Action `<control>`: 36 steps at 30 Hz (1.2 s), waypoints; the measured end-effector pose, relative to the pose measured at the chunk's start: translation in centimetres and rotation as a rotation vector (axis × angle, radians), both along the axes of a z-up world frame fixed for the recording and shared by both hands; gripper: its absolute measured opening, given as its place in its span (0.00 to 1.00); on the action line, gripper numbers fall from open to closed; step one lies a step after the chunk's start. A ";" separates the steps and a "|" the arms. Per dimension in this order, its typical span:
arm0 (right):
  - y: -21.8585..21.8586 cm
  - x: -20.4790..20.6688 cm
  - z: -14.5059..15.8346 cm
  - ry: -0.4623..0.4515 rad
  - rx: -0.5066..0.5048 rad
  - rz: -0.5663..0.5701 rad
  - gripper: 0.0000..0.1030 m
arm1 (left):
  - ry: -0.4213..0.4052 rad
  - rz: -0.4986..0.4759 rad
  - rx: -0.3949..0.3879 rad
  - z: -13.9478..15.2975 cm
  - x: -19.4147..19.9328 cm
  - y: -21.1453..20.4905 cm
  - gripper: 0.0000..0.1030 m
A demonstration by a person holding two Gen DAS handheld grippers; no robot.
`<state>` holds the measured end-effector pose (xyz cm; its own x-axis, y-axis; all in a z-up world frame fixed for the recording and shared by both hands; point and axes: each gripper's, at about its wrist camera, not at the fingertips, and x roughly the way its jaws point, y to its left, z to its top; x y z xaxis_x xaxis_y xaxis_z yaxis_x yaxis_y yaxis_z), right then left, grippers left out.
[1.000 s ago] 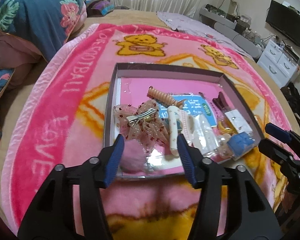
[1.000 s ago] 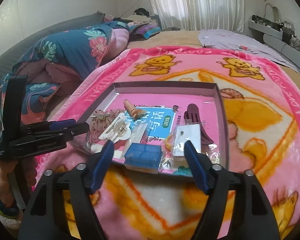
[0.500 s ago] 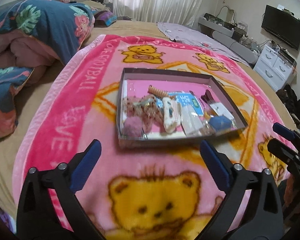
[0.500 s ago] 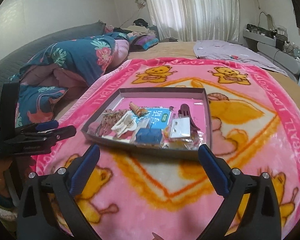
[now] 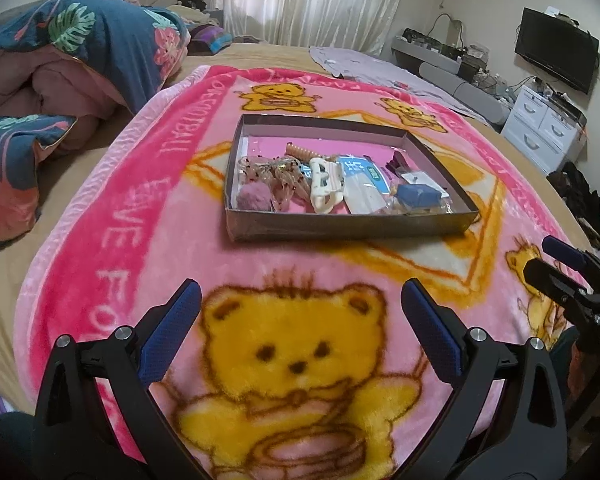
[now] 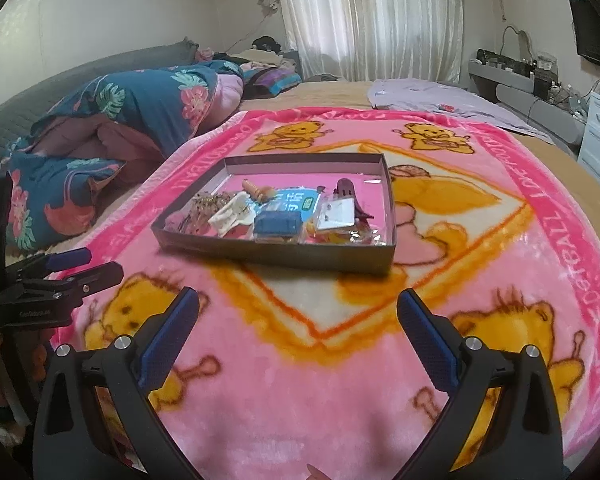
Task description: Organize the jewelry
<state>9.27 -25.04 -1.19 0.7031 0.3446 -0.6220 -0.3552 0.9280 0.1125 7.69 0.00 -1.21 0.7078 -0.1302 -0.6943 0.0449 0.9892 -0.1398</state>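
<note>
Left wrist view first: my left gripper (image 5: 300, 312) has just swung wide and released, nothing between its blue pads, only the yellow bear printed on the fluffy pink blanket (image 5: 112, 248) under them. A second ago these jaws were right down at the near edge of the shallow grey cardboard tray (image 5: 348, 227), half closed by the fuzzy pink pom-pom (image 5: 253, 197); now I've backed off and the tray sits well apart at twelve o'clock. Inside it, the pom-pom lies at the tray's seven o'clock corner, the sheer sequinned bow clip (image 5: 278, 176) just beside it, the cream plastic claw clip (image 5: 325, 186) in the middle, the small blue box in clear wrap (image 5: 417, 195) toward four o'clock. My right gripper (image 5: 556, 264) pokes in at three o'clock.

Right wrist view: my right gripper (image 6: 298, 316) has opened fully too, empty, hovering over bare blanket. It has also pulled back; the tray (image 6: 276, 254) was under my pads a second ago and now stands off at twelve o'clock. The blue box (image 6: 277, 224) rests near its front wall, the white earring card (image 6: 336, 216) and dark plum hair clip (image 6: 350, 196) toward its two o'clock side. My left gripper (image 6: 88, 268) shows at nine o'clock.

My read: both jaws let go and retreated together, everything is in the tray, so this looks like the sorting wrapped up, or a pause before another pick.
</note>
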 end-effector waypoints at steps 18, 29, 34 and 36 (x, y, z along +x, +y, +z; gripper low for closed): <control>-0.1 0.4 -0.6 0.018 0.013 -0.004 0.96 | 0.000 0.007 0.019 -0.2 0.0 -0.4 0.91; -0.1 0.4 -0.8 0.029 0.016 -0.005 0.96 | -0.002 0.011 0.029 -0.1 0.1 -0.4 0.91; 0.0 0.6 -0.9 0.036 0.017 -0.008 0.96 | -0.003 0.008 0.029 0.0 0.0 -0.4 0.91; -0.1 0.7 -0.9 0.033 0.016 -0.010 0.96 | -0.005 0.008 0.029 0.1 -0.1 -0.4 0.91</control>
<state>9.95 -25.10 -2.05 0.6856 0.3479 -0.6395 -0.3420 0.9294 0.1390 7.61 -0.45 -1.15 0.7121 -0.1043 -0.6942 0.0373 0.9931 -0.1110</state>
